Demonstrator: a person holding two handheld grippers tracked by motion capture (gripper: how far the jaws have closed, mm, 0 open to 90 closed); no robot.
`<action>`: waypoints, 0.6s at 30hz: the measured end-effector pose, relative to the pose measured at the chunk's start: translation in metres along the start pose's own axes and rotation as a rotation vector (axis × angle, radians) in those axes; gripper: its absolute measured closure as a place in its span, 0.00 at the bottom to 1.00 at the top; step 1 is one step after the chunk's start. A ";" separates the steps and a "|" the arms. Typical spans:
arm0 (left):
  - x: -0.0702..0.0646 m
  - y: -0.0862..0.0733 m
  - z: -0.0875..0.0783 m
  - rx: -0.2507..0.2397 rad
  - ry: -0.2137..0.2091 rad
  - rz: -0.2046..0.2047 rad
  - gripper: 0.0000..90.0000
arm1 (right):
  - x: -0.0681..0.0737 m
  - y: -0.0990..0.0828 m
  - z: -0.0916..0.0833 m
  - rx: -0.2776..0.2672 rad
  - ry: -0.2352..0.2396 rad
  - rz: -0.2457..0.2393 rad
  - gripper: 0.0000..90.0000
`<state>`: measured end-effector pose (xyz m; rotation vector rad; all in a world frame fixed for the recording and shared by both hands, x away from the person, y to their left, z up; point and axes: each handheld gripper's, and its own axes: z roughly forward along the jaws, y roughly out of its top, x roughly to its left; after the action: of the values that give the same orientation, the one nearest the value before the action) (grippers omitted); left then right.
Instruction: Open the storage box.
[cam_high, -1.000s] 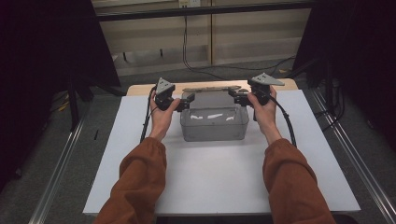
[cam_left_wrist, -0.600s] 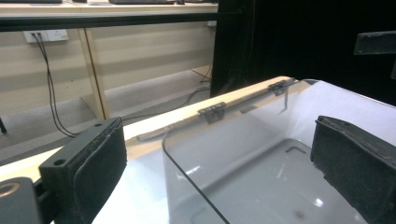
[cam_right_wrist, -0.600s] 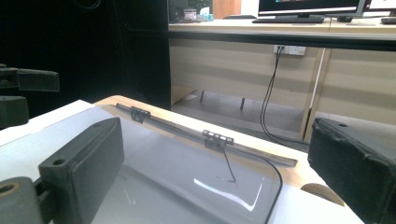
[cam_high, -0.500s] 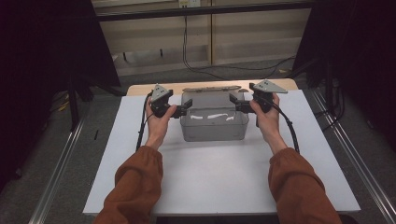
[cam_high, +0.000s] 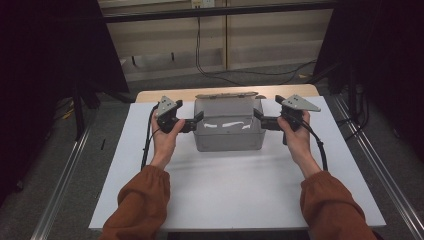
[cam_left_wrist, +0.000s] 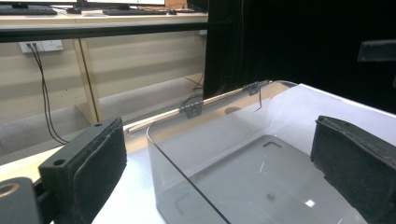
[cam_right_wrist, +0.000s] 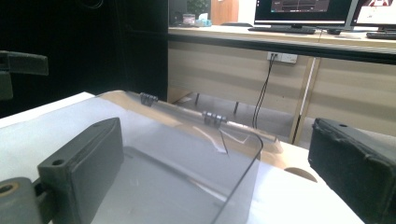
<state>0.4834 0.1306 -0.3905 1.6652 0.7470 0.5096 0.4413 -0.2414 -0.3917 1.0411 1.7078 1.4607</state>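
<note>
A clear grey plastic box (cam_high: 229, 131) stands at the back middle of the white tabletop (cam_high: 225, 200). Its hinged lid (cam_high: 227, 95) lies open behind it, and the hinges (cam_left_wrist: 191, 108) show along the back rim. My left gripper (cam_high: 198, 119) is at the box's left side, open, and in the left gripper view (cam_left_wrist: 217, 172) the side wall (cam_left_wrist: 182, 175) runs between its two jaws. At the box's right side, my right gripper (cam_high: 258, 115) is also open, and in the right gripper view (cam_right_wrist: 217, 172) its jaws straddle the right wall (cam_right_wrist: 250, 163). The inside of the box looks empty.
A strip of wooden table (cam_high: 160, 95) shows behind the white top. Metal rails (cam_high: 65, 175) run along the floor on both sides. A desk with cables (cam_high: 200, 45) stands behind, with dark curtains (cam_high: 45, 75) left and right.
Both hands have drawn slightly outward and toward the person, lower along the box's sides. The box has not moved.
</note>
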 end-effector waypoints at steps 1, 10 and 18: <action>0.000 -0.001 -0.002 -0.004 -0.003 -0.005 0.04 | 0.000 -0.001 -0.003 0.002 0.003 0.001 0.03; -0.002 -0.007 -0.023 -0.017 0.031 0.017 0.03 | 0.006 -0.009 -0.031 0.005 -0.005 -0.005 0.03; -0.004 -0.017 -0.053 -0.033 0.043 0.018 0.03 | 0.014 -0.024 -0.060 0.030 -0.012 -0.028 0.03</action>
<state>0.4407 0.1659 -0.3951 1.6357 0.7515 0.5695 0.3786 -0.2590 -0.4047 1.0349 1.7339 1.4130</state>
